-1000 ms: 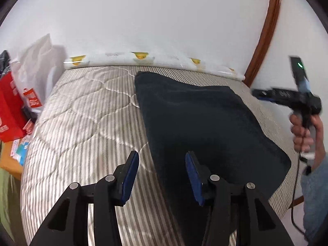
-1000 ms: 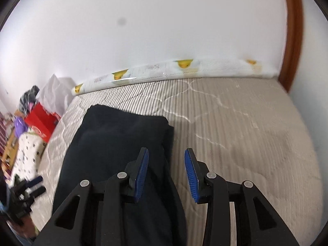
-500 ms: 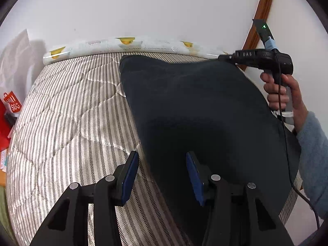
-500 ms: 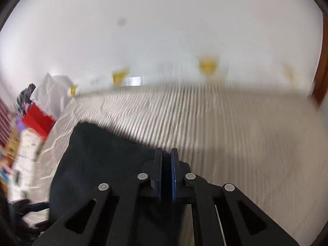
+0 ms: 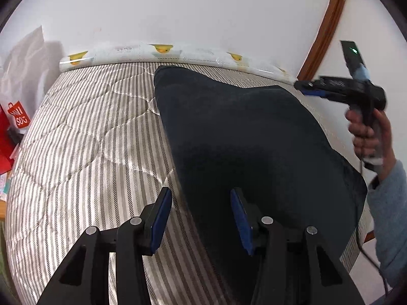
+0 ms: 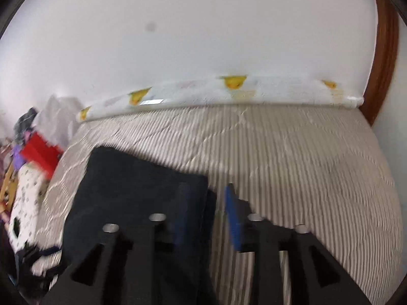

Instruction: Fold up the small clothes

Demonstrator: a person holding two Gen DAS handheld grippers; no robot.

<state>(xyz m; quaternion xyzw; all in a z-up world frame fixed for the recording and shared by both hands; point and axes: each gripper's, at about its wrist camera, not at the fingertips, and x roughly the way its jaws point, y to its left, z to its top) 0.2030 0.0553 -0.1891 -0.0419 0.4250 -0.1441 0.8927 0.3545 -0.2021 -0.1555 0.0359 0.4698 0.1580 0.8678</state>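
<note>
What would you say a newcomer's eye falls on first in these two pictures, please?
Most striking is the dark navy folded garment lying on the grey-striped quilted mattress, near its right edge. Next come the open left gripper, straddling the cloth's near left edge, and the right gripper, open at its far right corner.

Left wrist cam sits low over the near edge of the bed (image 5: 84, 137), facing fwd along its jaws toward the white wall (image 5: 203, 7); dark cloth (image 5: 241, 137) close in front, right gripper (image 5: 302, 86) seen at far right w/ the hand holding it. Right wrist cam also low, looks same way toward the wall, blurred, dark cloth at its lower left. Both views share the bed, cloth, duck-print roll (image 6: 229, 89) along the wall, wood trim (image 6: 386, 50) at right.
</note>
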